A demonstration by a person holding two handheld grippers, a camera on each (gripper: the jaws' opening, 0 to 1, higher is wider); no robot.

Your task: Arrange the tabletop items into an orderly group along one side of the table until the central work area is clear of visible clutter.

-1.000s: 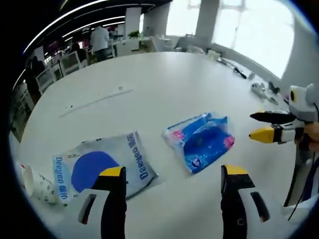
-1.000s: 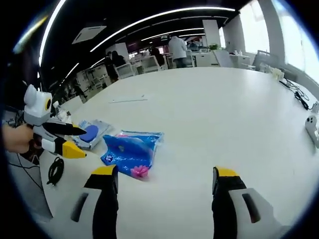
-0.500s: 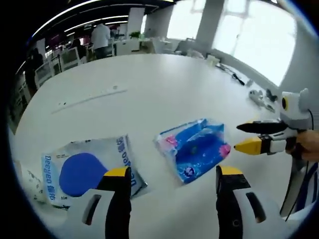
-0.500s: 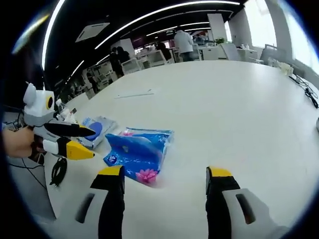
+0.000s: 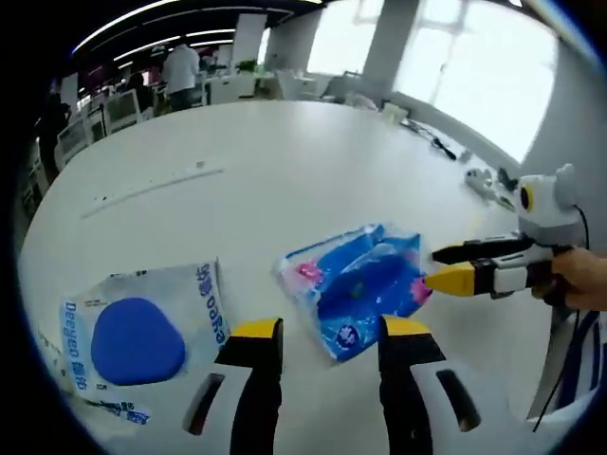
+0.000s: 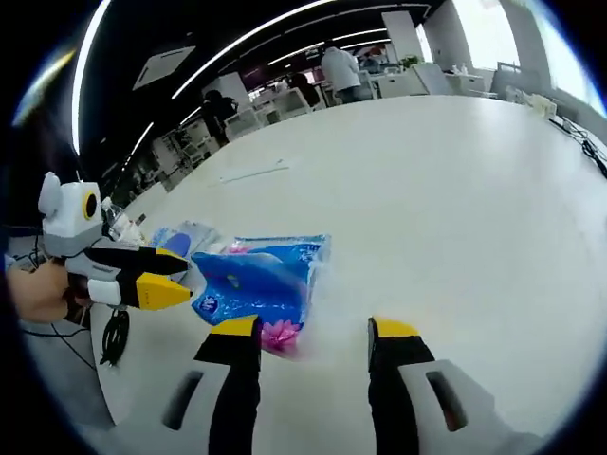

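Observation:
A blue tissue pack [image 5: 356,284] with pink flower marks lies near the table's front edge. My left gripper [image 5: 332,332] stands open over its near end. From the right, my right gripper [image 5: 434,267] reaches the pack's pink corner, which sits at its fingertips. In the right gripper view the same pack [image 6: 251,280] has its pink corner between the jaws of my open right gripper [image 6: 315,329], close to the left jaw. The left gripper [image 6: 186,277] comes in from the left at the pack's other edge. A white and blue wipes pack [image 5: 142,332] lies flat beside the tissue pack.
A thin white strip [image 5: 152,185] lies farther out on the white table [image 5: 303,152]. Cables and small devices [image 5: 484,180] sit along its far right edge. A black cable [image 6: 114,332] hangs off the near edge. A person stands by desks in the background.
Both views have closed in on the blue pack. Each pair of jaws stands narrower than a second ago. The right gripper's tips have reached the pack's pink corner.

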